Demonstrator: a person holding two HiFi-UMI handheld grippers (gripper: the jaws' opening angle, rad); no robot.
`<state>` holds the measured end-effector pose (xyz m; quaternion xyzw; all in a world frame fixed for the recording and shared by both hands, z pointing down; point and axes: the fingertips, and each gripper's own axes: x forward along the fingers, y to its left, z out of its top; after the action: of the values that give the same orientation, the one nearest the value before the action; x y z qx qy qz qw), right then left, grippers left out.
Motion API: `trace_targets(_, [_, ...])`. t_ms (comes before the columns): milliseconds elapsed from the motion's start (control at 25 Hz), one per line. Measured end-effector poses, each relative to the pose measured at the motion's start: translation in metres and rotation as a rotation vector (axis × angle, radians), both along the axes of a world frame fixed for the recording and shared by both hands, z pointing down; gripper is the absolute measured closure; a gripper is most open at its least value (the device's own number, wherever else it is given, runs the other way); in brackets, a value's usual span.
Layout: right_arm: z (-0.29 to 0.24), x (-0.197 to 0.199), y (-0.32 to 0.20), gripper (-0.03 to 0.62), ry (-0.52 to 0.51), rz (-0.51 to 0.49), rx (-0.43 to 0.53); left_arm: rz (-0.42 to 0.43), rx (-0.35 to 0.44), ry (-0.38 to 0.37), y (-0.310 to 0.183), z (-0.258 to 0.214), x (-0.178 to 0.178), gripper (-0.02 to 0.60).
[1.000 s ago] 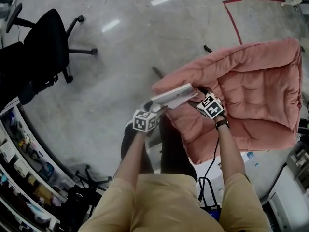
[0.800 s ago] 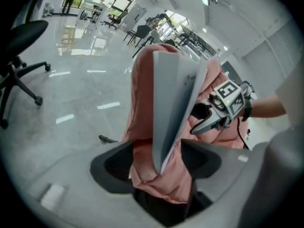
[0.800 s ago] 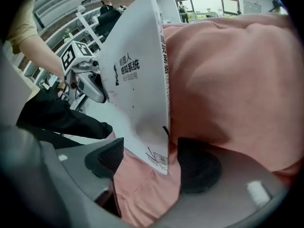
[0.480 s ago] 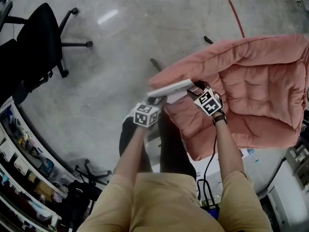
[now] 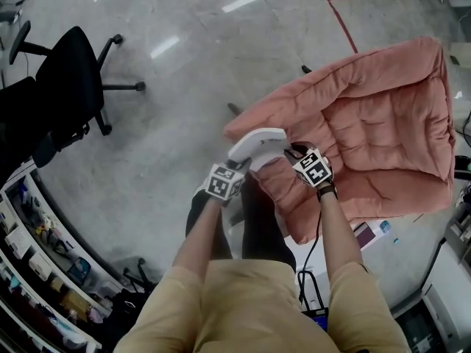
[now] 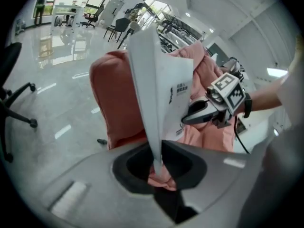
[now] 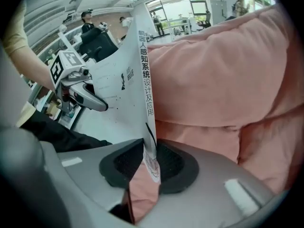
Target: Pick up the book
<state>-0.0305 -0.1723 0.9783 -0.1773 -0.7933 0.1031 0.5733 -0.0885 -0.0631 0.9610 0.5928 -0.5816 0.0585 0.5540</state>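
Observation:
The white book (image 5: 257,142) is held over the front corner of the pink cushion (image 5: 375,131), its cover bowed into an arch. My left gripper (image 5: 239,164) grips its left end and my right gripper (image 5: 293,151) its right end. In the left gripper view the book (image 6: 159,89) stands edge-on between my closing jaws (image 6: 156,163), with the right gripper (image 6: 199,114) beyond it. In the right gripper view the printed spine of the book (image 7: 145,80) runs down into my closing jaws (image 7: 148,163), and the left gripper (image 7: 90,101) shows behind.
The pink cushioned seat fills the right of the head view. A black office chair (image 5: 66,87) stands on the grey floor at the left, with cluttered shelves (image 5: 37,256) below it. Red tape (image 5: 342,24) marks the floor behind the seat.
Both grippers have drawn closer together with the book between them. The book, nearly flat before, now bows upward.

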Motion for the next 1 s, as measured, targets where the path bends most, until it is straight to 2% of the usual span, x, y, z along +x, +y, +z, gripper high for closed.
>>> trace_targets(160, [-0.017,0.009,0.015,0.511,-0.020,0.150,-0.043,0.064,0.002,-0.021,0.002,-0.019,-0.008,0.531])
trace_targets(480, [-0.079,0.052,0.036,0.519,-0.087,0.404,-0.065,0.226,0.030,-0.032,0.005,-0.082,0.015,0.532])
trace_targets(640, [-0.109,0.079,0.043,0.520,-0.130,0.538,-0.032,0.304,0.063,-0.046,0.002,-0.113,0.035,0.534])
trace_targets(840, [-0.171,0.114,0.023,0.522,-0.238,0.712,0.063,0.369,0.167,-0.109,-0.034,-0.179,0.063,0.535])
trace_targets(1000, [-0.226,0.133,-0.006,0.522,-0.365,0.848,0.178,0.447,0.304,-0.184,-0.078,-0.237,0.076,0.535])
